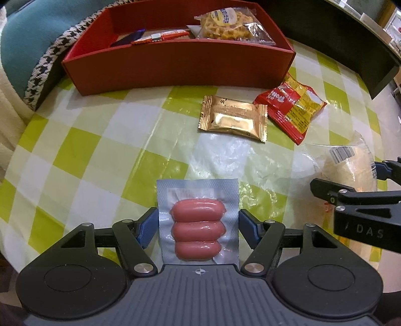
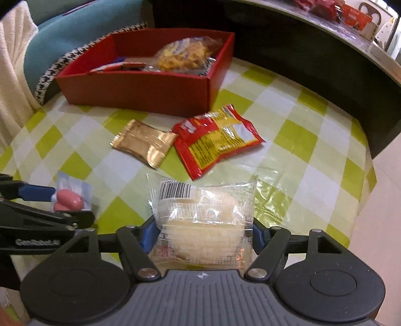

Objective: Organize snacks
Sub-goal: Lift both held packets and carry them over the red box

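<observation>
My left gripper (image 1: 198,225) is shut on a clear pack of three pink sausages (image 1: 198,225), held just above the checked tablecloth. My right gripper (image 2: 204,233) is shut on a clear pack of pale rice cake (image 2: 205,220). The red box (image 1: 175,65) stands at the far side and holds a waffle pack (image 1: 225,23) and thin snack sticks (image 1: 160,37). A gold packet (image 1: 233,117) and a red-yellow jelly packet (image 1: 293,105) lie on the cloth in front of the box. The right gripper also shows in the left wrist view (image 1: 356,185), and the sausage pack shows in the right wrist view (image 2: 70,198).
The round table has a green and white checked cloth (image 1: 100,150). A teal cushion and a houndstooth fabric (image 1: 45,70) lie behind the box on the left. A dark counter (image 2: 313,50) runs along the far right. The table edge curves close on the right (image 2: 361,200).
</observation>
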Available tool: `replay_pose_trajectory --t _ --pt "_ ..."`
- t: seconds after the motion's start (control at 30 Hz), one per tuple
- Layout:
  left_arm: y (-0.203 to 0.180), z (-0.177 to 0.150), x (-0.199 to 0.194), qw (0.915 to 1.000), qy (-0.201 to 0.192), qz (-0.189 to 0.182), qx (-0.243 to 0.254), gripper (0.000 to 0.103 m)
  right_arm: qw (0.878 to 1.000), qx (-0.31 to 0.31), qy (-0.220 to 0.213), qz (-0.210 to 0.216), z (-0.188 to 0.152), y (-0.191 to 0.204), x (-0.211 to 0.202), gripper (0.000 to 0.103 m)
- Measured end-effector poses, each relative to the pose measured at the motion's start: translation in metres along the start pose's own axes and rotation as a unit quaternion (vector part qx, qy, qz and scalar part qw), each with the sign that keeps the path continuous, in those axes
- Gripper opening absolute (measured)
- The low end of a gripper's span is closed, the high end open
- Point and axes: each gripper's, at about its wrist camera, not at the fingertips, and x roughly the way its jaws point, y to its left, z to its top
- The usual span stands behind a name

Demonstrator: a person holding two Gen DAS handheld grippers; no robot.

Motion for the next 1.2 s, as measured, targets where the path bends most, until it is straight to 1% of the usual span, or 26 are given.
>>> replay_pose_trajectory --t 0.17,0.33,0.5,0.8,1.2 --pt "-0.001 0.003 -0.005 0.9999 -0.013 0.011 -0.001 0.074 1.0 -0.005 -0.009 0.002 0.006 0.004 0.0 0.073" --pt "-0.002 0.011 -0.007 0.9997 -0.022 0.011 -0.008 0.074 1.0 -0.004 -0.017 0.006 0.016 0.005 0.001 0.073" --pt "-0.002 0.02 -0.012 0.9989 -0.04 0.02 -0.011 0.074 1.0 0.001 -0.028 0.006 0.026 0.004 -0.001 0.073" --pt "0.002 0.039 -0.017 0.9978 -0.056 0.024 -0.026 0.074 0.999 0.008 -0.048 0.009 0.046 0.003 -0.005 0.073" --pt "0.008 0.072 -0.03 0.9949 -0.088 0.03 -0.041 0.074 0.996 0.031 -0.085 0.013 0.081 -0.004 -0.011 0.073"
